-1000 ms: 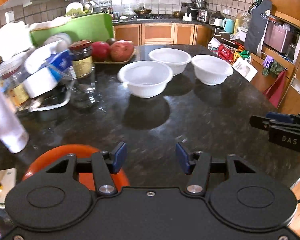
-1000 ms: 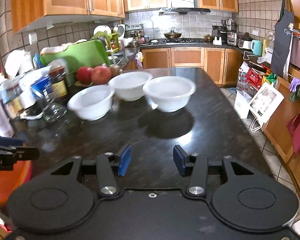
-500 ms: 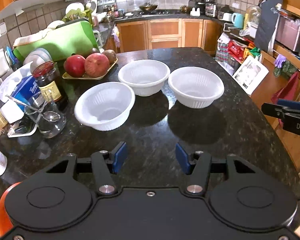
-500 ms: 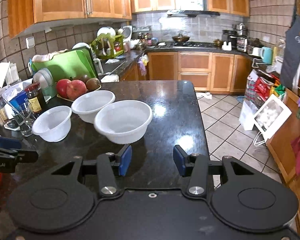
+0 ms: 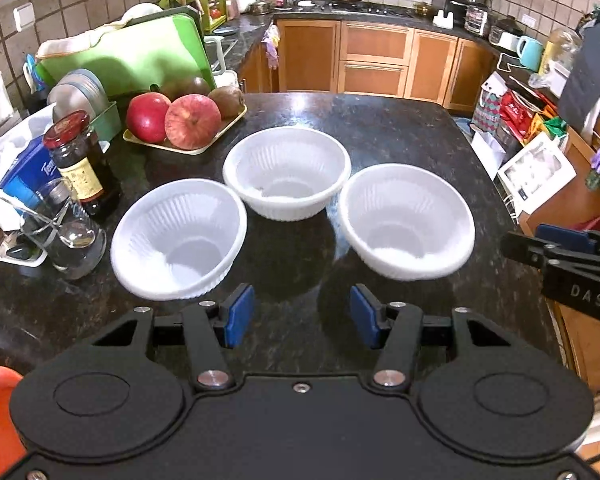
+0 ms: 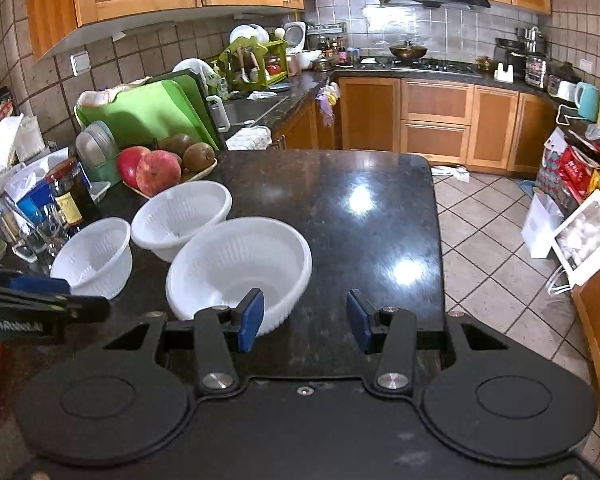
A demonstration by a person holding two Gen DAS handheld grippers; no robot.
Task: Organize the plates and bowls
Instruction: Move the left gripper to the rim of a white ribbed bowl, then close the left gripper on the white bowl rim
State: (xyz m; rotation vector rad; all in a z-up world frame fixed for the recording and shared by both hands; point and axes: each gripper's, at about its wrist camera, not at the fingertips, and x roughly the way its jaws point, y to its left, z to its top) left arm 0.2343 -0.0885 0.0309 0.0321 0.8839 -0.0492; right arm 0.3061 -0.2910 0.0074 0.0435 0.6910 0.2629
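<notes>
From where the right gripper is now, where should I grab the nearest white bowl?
Take the nearest white bowl by its near rim, coming down from above at the right gripper side, one finger inside and one outside. It sits upright and open, its wall is thin and flared, and that edge faces the open fingers with nothing in the way.

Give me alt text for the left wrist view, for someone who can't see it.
Three empty white bowls sit in a triangle on a dark stone counter: left bowl, back bowl, right bowl. The open left gripper, holding nothing, hovers just short of them. A tray of fruit and a jar stand at left; the right gripper enters from the right edge.
</notes>
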